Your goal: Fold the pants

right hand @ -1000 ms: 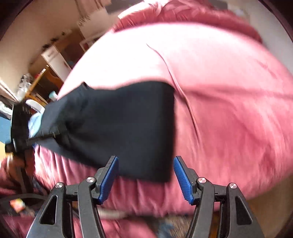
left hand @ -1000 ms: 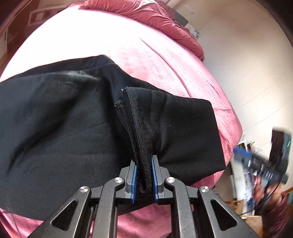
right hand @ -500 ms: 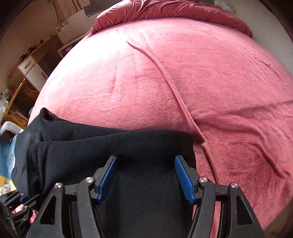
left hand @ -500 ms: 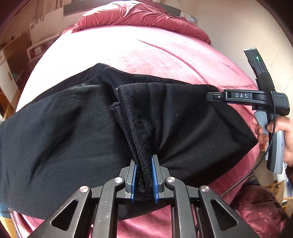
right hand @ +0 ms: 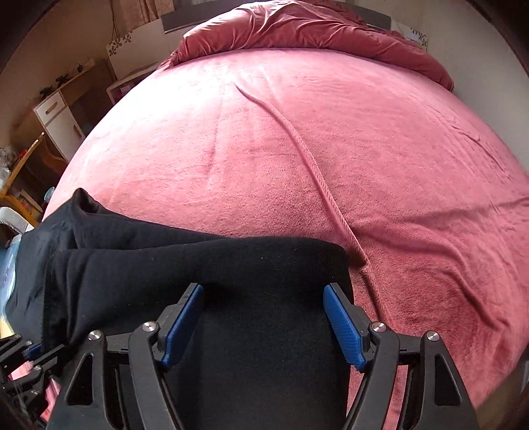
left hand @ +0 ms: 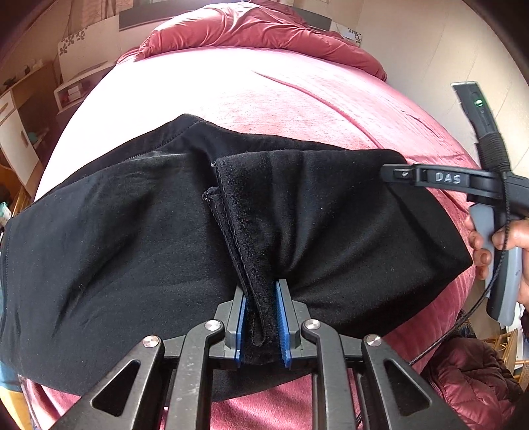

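Black pants (left hand: 132, 238) lie folded across the near edge of a bed with a pink blanket (left hand: 264, 99). My left gripper (left hand: 261, 291) is shut on a bunched hem of the pants and holds it above the lower layers. My right gripper (right hand: 264, 294) is open, its blue pads straddling the right end of the pants (right hand: 198, 264) just above the cloth. The right gripper also shows in the left wrist view (left hand: 396, 173), its fingertip at the far right corner of the fold.
A crumpled red duvet (right hand: 314, 29) lies at the head of the bed. A raised crease (right hand: 314, 165) runs down the blanket. White and wooden cabinets (right hand: 59, 119) stand at the left. A wall (left hand: 429, 49) is at the right.
The right gripper swung in from the side and came down over the right end of the pants. The left gripper kept its hold and the view turned toward the head of the bed.
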A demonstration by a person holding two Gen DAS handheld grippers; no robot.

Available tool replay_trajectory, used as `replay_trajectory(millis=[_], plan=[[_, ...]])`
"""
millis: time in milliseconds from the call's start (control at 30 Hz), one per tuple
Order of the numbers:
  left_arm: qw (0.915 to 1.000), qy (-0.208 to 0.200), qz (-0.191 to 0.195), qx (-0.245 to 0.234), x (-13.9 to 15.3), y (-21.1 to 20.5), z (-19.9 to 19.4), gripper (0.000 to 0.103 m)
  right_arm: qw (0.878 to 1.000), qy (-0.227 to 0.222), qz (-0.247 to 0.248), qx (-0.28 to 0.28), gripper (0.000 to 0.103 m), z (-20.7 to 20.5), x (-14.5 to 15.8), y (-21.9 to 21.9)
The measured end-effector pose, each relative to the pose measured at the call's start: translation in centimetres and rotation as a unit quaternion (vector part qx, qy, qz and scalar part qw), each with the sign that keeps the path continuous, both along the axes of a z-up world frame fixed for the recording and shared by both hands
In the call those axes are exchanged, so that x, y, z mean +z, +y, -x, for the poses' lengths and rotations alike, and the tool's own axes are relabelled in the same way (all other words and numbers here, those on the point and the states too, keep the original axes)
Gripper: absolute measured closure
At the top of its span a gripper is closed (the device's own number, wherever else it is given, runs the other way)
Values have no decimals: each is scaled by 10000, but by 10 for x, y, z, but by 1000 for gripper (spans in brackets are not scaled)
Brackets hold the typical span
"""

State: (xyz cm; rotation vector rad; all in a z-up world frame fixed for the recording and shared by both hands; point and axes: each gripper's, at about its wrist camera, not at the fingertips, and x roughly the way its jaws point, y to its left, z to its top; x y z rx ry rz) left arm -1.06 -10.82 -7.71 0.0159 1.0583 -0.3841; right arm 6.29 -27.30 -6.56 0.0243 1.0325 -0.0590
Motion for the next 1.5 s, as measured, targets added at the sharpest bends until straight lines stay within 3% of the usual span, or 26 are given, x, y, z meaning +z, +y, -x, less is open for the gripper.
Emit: replay_trajectory(millis=[300, 433, 600, 667, 767, 900, 1033, 1133, 1267, 1333, 1433, 1500], plan=[[10000, 6, 42, 87, 5, 3, 1, 82, 9994, -241, -219, 143, 28, 30, 25, 10], [9997, -191, 2, 146, 10, 3, 2, 84, 9987, -222, -397, 245, 28, 40, 26, 17], [9997, -170, -120, 145, 5, 4, -2, 82, 9973, -55, -540, 499, 28, 39, 10, 37], [9998, -113, -108, 135, 3, 7, -3, 75, 9970, 59, -519, 576, 28, 38, 0, 45], [9994, 101, 153, 310, 8, 20, -5, 64, 9976, 222, -268, 606, 26, 36, -17, 55], [9905, 550, 934, 847, 14, 62, -6, 58, 9967, 157, -44, 799, 20, 40, -21, 65], [9696, 834, 1513, 1731, 16, 122, -1, 56, 9969, 96, -87, 778, 20, 43, -19, 63], [9456, 929, 1911, 2465, 17, 173, 10, 56, 9969, 23, -228, 749, 20, 47, -12, 62], [9115, 862, 2085, 3440, 23, 238, 32, 57, 9955, -228, -290, 872, 20, 58, 3, 70], [8882, 828, 2151, 3975, 22, 272, 44, 57, 9931, -307, -427, 1048, 20, 65, 9, 78], [8406, 889, 2459, 4744, 12, 322, 64, 57, 9903, -307, -544, 1237, 20, 72, 10, 91], [8150, 1003, 2673, 5042, 6, 339, 73, 57, 9891, -250, -611, 1314, 20, 75, 7, 98]])
